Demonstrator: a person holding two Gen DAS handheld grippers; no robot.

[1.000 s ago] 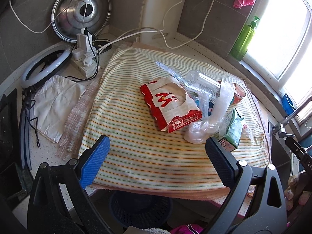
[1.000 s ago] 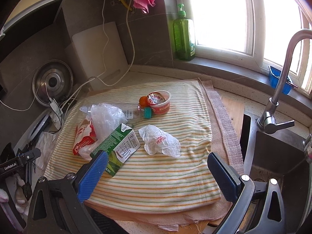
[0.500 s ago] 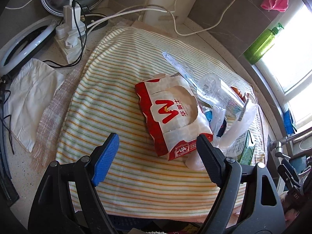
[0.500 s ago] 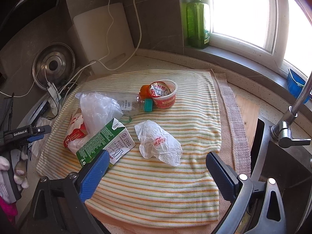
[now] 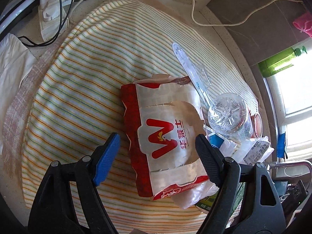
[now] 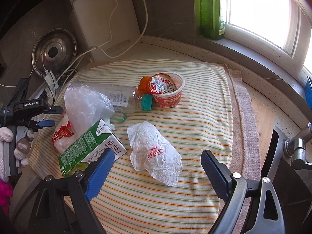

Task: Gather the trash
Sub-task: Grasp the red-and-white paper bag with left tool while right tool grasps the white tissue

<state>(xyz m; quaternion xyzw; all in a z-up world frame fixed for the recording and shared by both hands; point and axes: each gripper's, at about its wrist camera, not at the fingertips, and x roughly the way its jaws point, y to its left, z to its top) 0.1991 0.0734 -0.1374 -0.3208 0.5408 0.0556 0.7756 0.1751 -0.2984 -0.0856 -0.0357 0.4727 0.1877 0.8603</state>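
Note:
Trash lies on a striped cloth [image 5: 81, 81]. A red and white paper food box [image 5: 165, 136] lies flat between the open fingers of my left gripper [image 5: 157, 143], which hangs just above it. A clear plastic bottle [image 5: 230, 117] and a wrapped plastic spoon [image 5: 187, 64] lie right of the box. My right gripper [image 6: 157, 159] is open just above a crumpled white wrapper [image 6: 156, 152]. A green milk carton [image 6: 89, 148], a clear bag [image 6: 85, 105] and a red noodle cup [image 6: 167, 93] lie beyond it.
A power strip with cables [image 5: 52, 13] and a white paper [image 5: 11, 62] sit left of the cloth. A green soap bottle [image 6: 212, 11] stands on the window sill. A sink and faucet [image 6: 298, 146] are at the right. A pot lid [image 6: 54, 50] leans on the wall.
My left gripper has come down and forward until the paper box lies between its fingers. My right gripper has moved in and down toward the white wrapper. Both stay open.

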